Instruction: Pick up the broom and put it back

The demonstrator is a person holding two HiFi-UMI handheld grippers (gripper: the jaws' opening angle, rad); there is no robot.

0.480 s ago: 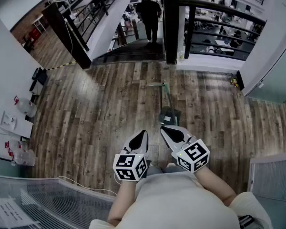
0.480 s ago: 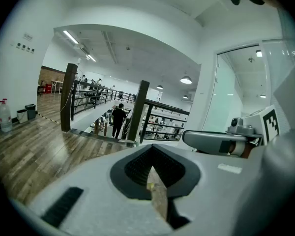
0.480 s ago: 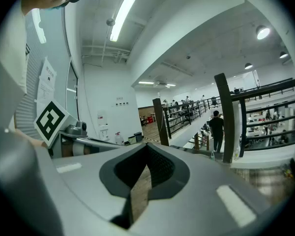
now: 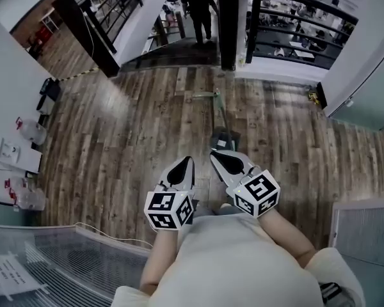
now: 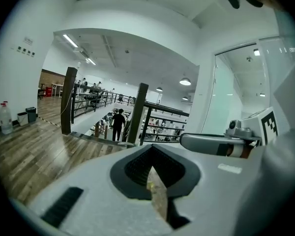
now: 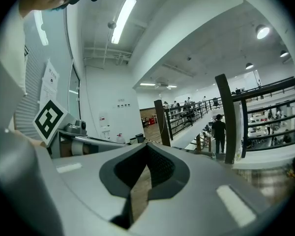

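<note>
Your left gripper (image 4: pixel 186 164) and right gripper (image 4: pixel 217 156) have fingers closed on nothing; the broom (image 4: pixel 222 117) lies on the floor (image 4: pixel 128 146) just ahead.

left hand-held gripper (image 4: pixel 188 162): jaws together | right hand-held gripper (image 4: pixel 214 153): jaws together | side by side, pointing forward

Broom's (image 4: pixel 220 116) near end behind right gripper (image 4: pixel 216 156)

from the head, steeply down on the wooden floor (image 4: pixel 115 139), left gripper (image 4: pixel 189 162) and right gripper (image 4: pixel 214 154) close below; from each gripper, close along its own jaws, nearly level, toward the black post (image 4: pixel 228 24); shared by all: floor and post
</note>
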